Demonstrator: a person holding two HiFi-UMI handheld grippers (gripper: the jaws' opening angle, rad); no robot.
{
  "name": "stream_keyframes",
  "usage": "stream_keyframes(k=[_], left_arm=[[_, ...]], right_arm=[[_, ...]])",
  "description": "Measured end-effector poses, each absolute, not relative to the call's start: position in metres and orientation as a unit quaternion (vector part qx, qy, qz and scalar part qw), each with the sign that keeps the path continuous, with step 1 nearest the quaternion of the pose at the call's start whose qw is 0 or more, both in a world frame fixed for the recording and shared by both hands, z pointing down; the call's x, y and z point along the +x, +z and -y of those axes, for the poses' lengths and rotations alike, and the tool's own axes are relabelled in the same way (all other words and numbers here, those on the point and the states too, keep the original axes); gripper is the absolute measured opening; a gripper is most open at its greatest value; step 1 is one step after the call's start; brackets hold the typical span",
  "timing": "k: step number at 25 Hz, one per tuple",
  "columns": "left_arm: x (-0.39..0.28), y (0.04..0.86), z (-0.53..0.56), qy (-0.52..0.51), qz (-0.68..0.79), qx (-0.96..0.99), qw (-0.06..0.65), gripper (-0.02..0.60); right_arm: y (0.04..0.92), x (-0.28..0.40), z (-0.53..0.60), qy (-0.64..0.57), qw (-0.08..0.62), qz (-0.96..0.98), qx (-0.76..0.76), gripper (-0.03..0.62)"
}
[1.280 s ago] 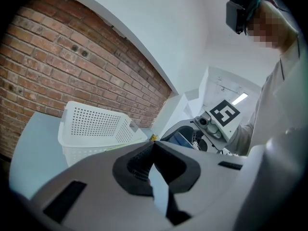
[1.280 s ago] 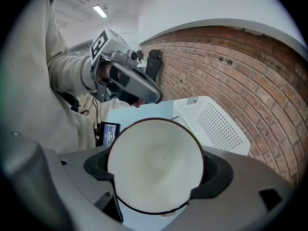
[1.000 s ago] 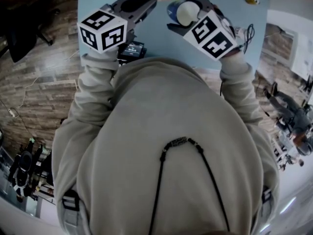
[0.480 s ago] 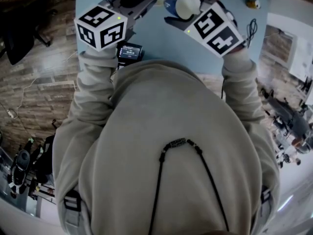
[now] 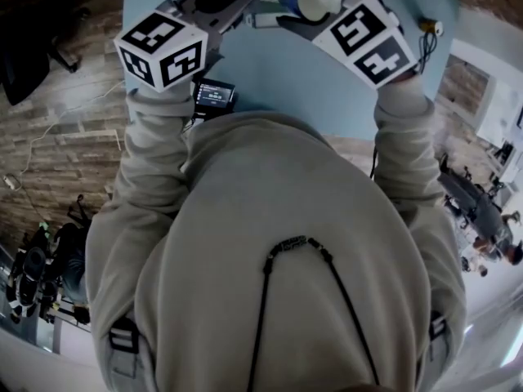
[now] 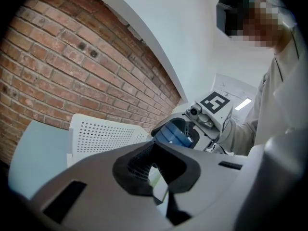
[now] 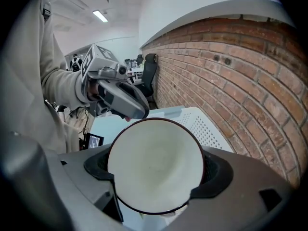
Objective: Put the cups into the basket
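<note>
No legible text — small screen shows pale characters (too blurred to read).

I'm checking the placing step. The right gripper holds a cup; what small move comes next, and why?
Probably ease the right gripper forward over the white basket: the cup is clamped between its jaws, and the basket lies just beyond, with the cup seemingly not over it yet.

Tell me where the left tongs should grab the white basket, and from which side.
Take the basket by the plain top rim of its perforated wall, coming down from above, one jaw inside and one outside. The wall looks thin and upright and the top seems open, so a pinch should fit there. The left tongs are shut and empty; the right tongs hold the cup.
</note>
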State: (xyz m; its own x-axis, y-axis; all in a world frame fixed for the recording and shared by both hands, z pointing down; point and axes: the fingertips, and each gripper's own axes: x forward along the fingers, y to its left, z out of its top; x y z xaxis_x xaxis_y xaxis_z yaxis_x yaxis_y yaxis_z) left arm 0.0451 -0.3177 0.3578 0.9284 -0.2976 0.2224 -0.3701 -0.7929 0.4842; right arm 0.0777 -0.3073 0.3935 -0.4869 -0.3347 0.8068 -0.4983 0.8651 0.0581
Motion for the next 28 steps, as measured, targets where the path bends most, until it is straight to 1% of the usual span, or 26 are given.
stream_keyframes(k=[5,11,16,22,28], left_arm=[[0.040,0.369,0.348,0.058,0.196,0.937,0.284,-0.003],[0.039,0.380,0.368,0.076,0.199,0.932,0.292,-0.003],[0.038,0.392,0.374,0.080,0.208,0.931,0.289,-0.003],[0.043,0.385,0.385,0.062,0.214,0.931,0.290,-0.003],[0.048,0.379,0.381,0.067,0.205,0.931,0.294,-0.003]], right_arm=[[0.420,0.081,0.349,0.099,0.460,0.852,0.231,0.422],[0.453,0.075,0.375,0.106,0.476,0.849,0.203,0.422],[0.497,0.068,0.382,0.110,0.502,0.841,0.169,0.422],[0.562,0.079,0.391,0.113,0.543,0.822,0.133,0.422],[0.608,0.066,0.378,0.091,0.576,0.809,0.067,0.422]])
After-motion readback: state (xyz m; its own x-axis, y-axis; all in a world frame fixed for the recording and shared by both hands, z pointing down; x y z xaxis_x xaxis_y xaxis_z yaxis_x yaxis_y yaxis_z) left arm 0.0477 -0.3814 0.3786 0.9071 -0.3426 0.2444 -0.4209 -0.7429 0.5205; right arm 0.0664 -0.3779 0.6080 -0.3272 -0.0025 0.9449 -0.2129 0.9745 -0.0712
